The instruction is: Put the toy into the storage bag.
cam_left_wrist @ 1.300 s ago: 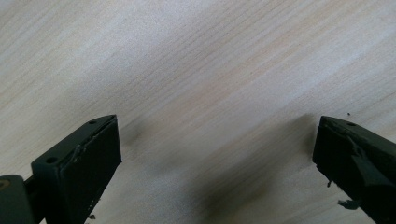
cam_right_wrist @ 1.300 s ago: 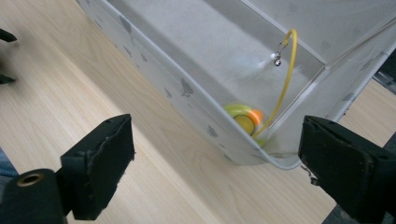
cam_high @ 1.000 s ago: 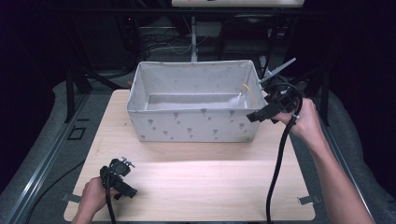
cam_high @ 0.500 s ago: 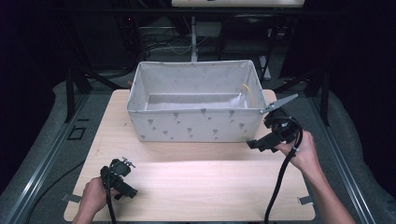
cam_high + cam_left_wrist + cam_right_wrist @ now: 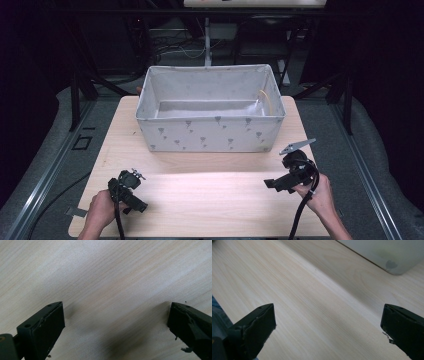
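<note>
Resting near the table's (image 5: 210, 200) front, left claw (image 5: 142, 206) and right claw (image 5: 270, 184) gape wide, empty.

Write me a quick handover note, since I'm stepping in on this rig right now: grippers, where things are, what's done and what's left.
Left gripper: open, holding nothing, low over the near left of the table.
Right gripper: open, holding nothing, over the near right of the table, in front of the bin's right corner.
Bin: white fabric, upright at the far middle of the table. A pale curved thing leans against its inner right wall; I cannot tell what it is.
Done: both grippers are out of the bin, apart from it.
Left: probably nothing to pick up on the tabletop; check the bin's contents before going on.
</note>
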Demonstrator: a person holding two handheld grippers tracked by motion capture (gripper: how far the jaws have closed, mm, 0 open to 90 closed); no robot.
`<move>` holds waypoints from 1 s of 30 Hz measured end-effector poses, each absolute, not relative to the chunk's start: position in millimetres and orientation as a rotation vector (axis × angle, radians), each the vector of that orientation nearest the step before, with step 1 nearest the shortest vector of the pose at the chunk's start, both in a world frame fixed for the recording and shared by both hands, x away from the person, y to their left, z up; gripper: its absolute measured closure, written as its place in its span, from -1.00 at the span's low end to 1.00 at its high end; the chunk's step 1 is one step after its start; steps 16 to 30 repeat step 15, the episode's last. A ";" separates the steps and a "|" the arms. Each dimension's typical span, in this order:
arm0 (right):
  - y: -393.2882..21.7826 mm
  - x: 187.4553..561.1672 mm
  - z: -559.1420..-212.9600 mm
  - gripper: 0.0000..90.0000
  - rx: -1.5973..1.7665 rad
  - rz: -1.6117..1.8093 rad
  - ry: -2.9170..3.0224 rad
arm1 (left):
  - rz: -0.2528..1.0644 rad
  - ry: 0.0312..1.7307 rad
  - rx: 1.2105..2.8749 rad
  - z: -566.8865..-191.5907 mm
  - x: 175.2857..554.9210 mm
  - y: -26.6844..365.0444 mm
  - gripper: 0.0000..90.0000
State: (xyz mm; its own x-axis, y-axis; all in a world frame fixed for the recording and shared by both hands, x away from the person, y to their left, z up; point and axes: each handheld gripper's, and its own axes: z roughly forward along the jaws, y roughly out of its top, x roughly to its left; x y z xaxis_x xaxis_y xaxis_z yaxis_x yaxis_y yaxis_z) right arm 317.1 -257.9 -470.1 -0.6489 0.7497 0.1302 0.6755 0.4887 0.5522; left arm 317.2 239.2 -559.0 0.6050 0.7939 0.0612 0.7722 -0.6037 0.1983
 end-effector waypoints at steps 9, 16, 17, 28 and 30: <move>-261.1 313.9 -495.7 -1.00 1.235 0.783 2.609 | 0.214 1.315 2.674 -558.9 319.4 240.9 -0.97; -261.3 317.4 -501.5 -0.98 1.225 0.725 2.621 | 0.218 1.319 2.677 -559.3 318.9 239.9 -0.97; -261.3 317.4 -501.5 -0.98 1.225 0.725 2.621 | 0.218 1.319 2.677 -559.3 318.9 239.9 -0.97; -261.3 317.4 -501.5 -0.98 1.225 0.725 2.621 | 0.218 1.319 2.677 -559.3 318.9 239.9 -0.97; -261.3 317.4 -501.5 -0.98 1.225 0.725 2.621 | 0.218 1.319 2.677 -559.3 318.9 239.9 -0.97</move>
